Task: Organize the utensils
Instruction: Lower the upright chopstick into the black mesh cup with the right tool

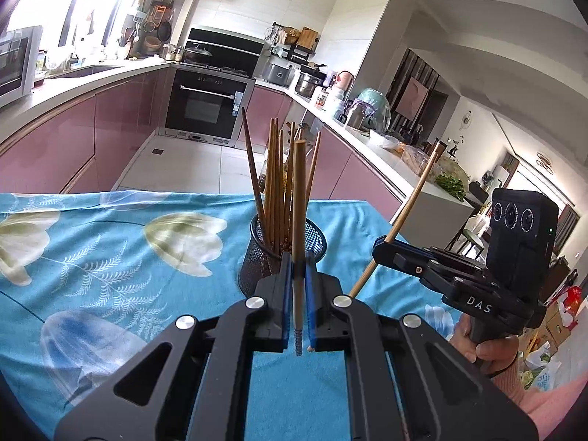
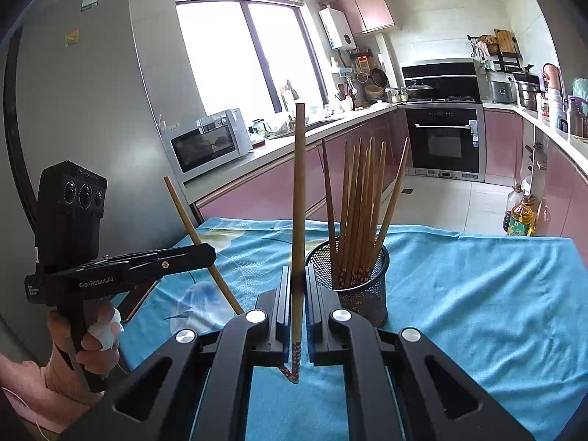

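Wooden chopstick (image 1: 299, 198) clamped in left gripper (image 1: 298, 275); right gripper (image 2: 297, 286) pinches another chopstick (image 2: 298, 198). Both near mesh holder (image 2: 362, 279), not yet in. Next: lift tips over rim, lower, release.

Light: bright daylight floods through the kitchen window (image 2: 250, 58), blown out to pure white | Shadows: soft, faint on the blue tablecloth (image 2: 477, 294) | Distortion: strong fisheye bend, dark vignetted corners | Focus: foreground sharp, far room (image 1: 514, 169) slightly soft, perhaps from haze.
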Demonstrator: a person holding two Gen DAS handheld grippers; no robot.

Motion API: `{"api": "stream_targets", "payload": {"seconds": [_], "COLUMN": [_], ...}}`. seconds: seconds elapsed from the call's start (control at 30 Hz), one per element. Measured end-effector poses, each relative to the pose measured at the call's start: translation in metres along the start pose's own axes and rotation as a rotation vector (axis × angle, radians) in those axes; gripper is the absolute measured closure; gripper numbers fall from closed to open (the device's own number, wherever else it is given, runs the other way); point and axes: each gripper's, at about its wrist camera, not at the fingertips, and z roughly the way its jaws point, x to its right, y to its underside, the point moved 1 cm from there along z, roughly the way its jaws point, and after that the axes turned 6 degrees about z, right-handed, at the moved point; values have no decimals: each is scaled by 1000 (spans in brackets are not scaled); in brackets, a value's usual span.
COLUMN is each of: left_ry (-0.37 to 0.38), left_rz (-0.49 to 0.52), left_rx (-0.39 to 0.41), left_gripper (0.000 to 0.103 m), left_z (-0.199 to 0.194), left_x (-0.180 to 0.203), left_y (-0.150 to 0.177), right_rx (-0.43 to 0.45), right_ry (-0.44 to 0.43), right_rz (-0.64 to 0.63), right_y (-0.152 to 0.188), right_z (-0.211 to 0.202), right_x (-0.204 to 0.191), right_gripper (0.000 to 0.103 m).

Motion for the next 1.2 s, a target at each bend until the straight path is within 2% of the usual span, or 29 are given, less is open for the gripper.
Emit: {"api": "stream_targets", "payload": {"seconds": [1.2], "left_ry": [2], "left_rz": [61], "left_rx": [69], "left_gripper": [96], "left_z": [-9], "left_x": [14], "left_y": [-37], "right_rx": [64], "right_ry": [5], "right_rz": [-40], "right_y": [-27], "right_z": [-8], "right_x": [-3], "right_gripper": [97]}}
